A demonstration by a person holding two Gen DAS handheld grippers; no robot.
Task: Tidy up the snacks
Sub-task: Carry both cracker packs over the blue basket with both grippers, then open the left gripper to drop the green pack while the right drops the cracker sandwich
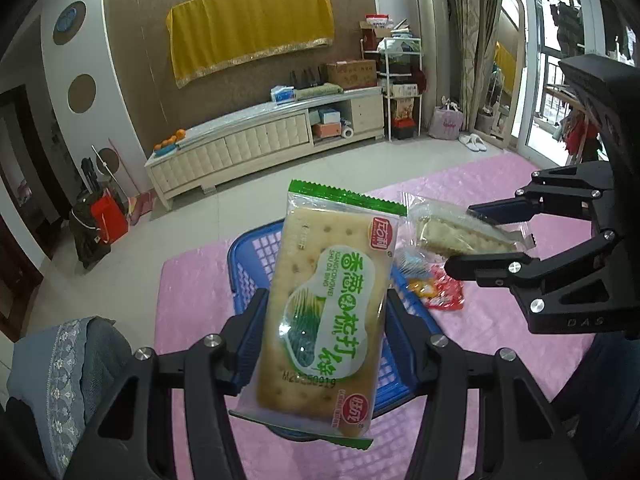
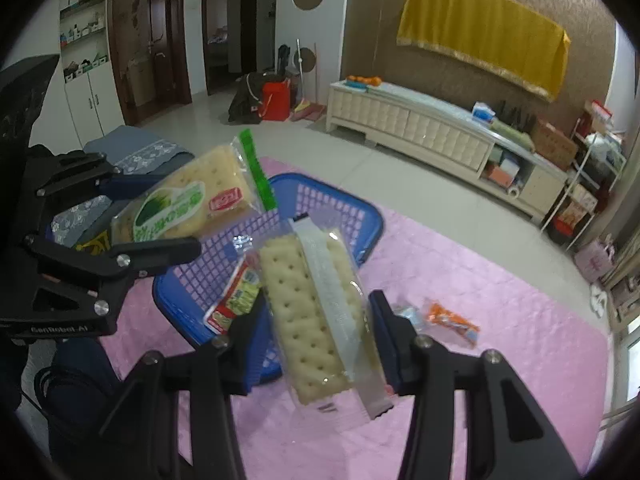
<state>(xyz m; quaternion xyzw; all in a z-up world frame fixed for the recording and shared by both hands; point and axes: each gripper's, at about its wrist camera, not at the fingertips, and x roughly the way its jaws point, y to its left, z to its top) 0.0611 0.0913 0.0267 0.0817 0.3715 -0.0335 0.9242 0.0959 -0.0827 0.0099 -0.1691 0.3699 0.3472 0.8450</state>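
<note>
Snacks were partly sorted: one pack (image 2: 232,300) lay in the basket (image 2: 360,216), each gripper's jaws clamped a cracker pack, and two (image 2: 452,320) waited on the worktop (image 2: 500,344).

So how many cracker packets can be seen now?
2. The green-labelled packet sits in the left tongs; the back-facing packet sits in the right tongs. Others may be hidden.
</note>
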